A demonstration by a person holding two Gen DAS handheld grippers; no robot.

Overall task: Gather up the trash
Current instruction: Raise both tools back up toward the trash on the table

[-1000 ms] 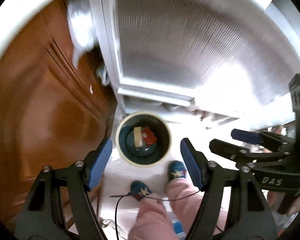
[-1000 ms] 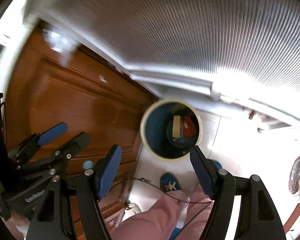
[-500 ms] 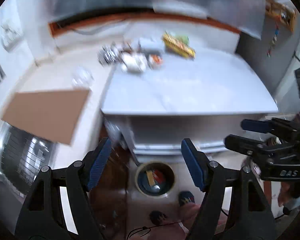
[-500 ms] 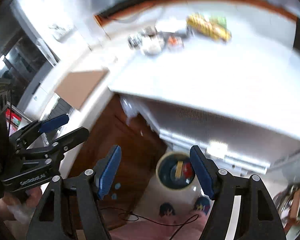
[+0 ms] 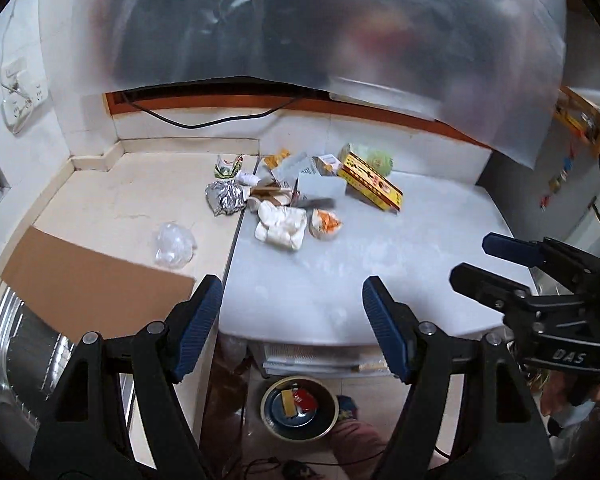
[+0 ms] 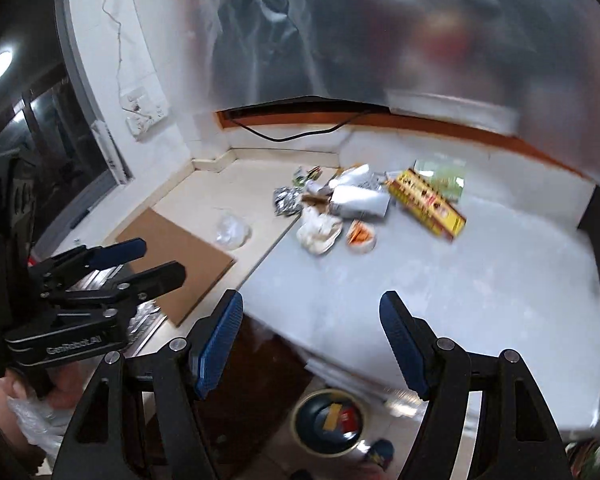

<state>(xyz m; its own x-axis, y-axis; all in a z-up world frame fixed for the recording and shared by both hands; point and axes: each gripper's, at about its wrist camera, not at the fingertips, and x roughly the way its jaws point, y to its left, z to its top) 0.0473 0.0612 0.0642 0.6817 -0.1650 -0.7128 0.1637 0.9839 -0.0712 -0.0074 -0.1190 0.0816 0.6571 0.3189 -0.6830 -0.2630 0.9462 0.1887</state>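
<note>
A heap of trash lies at the back of the white counter (image 5: 380, 272): crumpled foil (image 5: 225, 197), a white wad (image 5: 281, 226), an orange-and-white cup (image 5: 325, 225) and a long yellow box (image 5: 370, 181). A clear plastic bag (image 5: 174, 245) lies apart on the left. Below on the floor stands the round bin (image 5: 299, 408) with a red and a tan piece in it. My left gripper (image 5: 292, 300) hangs open and empty over the counter's front edge. My right gripper (image 6: 311, 308) is open and empty too, with the heap (image 6: 332, 216) far ahead and the bin (image 6: 331, 420) beneath it.
A brown cardboard sheet (image 5: 92, 280) lies on the beige counter at the left, partly over a metal sink (image 5: 24, 340). A black cable (image 5: 204, 120) runs along the back wall under a hanging plastic sheet. The person's pink trouser leg (image 5: 356, 436) and a shoe stand beside the bin.
Both grippers have risen from just above the bin to above counter height. The bin has shrunk to the bottom of both views and the trash heap has come into sight.
</note>
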